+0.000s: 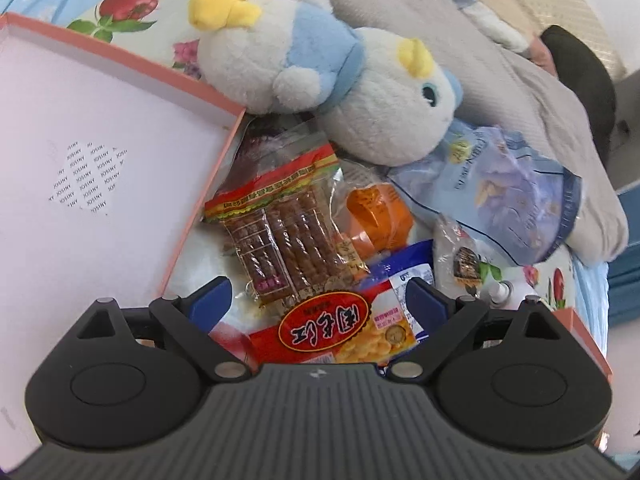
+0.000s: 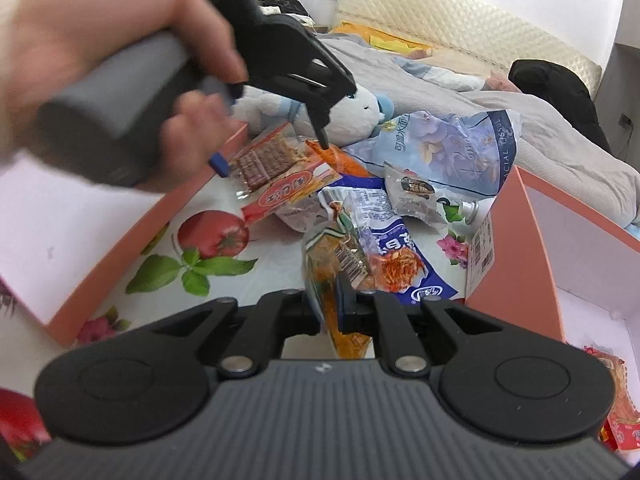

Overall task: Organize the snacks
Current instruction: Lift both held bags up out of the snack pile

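Clenched on a clear orange-filled snack packet (image 2: pixel 340 280), the right tool (image 2: pixel 334 304) holds it upright, long axis running away from the camera; the open pink cardboard box (image 2: pixel 516 240) lies just to its right, probably the drop spot. Left tool (image 1: pixel 320 300) hangs released over the red-and-yellow cracker packet (image 1: pixel 340 332) on the bed's flowered sheet (image 2: pixel 168 268), a pink box lid (image 1: pixel 100 160) at its left.

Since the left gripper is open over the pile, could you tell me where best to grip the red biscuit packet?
Grip the red biscuit packet by its flat near end, from above. It lies flat on top between the left gripper jaws; its far end tucks under the brown stick pack.
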The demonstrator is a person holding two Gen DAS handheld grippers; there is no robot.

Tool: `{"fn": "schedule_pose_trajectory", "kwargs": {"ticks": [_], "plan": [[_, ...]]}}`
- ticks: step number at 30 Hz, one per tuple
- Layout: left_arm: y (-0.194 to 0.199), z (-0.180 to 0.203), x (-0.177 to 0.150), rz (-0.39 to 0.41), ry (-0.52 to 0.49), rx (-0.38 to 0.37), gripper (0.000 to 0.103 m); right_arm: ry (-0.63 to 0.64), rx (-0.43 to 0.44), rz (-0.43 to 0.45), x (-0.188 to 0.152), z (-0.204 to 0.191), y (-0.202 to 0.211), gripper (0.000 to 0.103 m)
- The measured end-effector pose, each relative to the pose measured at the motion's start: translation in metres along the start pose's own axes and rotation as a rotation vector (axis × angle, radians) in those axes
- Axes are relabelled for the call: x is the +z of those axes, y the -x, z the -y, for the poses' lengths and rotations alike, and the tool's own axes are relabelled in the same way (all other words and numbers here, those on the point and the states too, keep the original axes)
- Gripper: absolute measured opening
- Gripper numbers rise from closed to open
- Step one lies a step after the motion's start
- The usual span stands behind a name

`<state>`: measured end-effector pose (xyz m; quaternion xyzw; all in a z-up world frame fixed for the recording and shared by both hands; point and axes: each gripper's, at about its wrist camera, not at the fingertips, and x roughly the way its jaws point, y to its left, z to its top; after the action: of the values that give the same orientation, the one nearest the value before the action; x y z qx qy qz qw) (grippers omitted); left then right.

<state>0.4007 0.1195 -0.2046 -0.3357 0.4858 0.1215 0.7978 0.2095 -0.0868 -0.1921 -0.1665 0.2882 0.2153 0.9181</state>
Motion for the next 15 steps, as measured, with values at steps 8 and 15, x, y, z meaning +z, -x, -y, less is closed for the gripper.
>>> {"fn": "schedule_pose_trajectory", "kwargs": {"ticks": [8,15], "plan": [[-0.015,0.007,0.006,-0.004,0.025,0.094,0.096,0.020,0.028,0.018,-0.015,-0.003,0.010,0.010],[-0.031,0.001,0.011,-0.024,0.138,0.120,0.096,0.001,0.047,0.027,-0.021,0.002,0.015,0.010]]}}
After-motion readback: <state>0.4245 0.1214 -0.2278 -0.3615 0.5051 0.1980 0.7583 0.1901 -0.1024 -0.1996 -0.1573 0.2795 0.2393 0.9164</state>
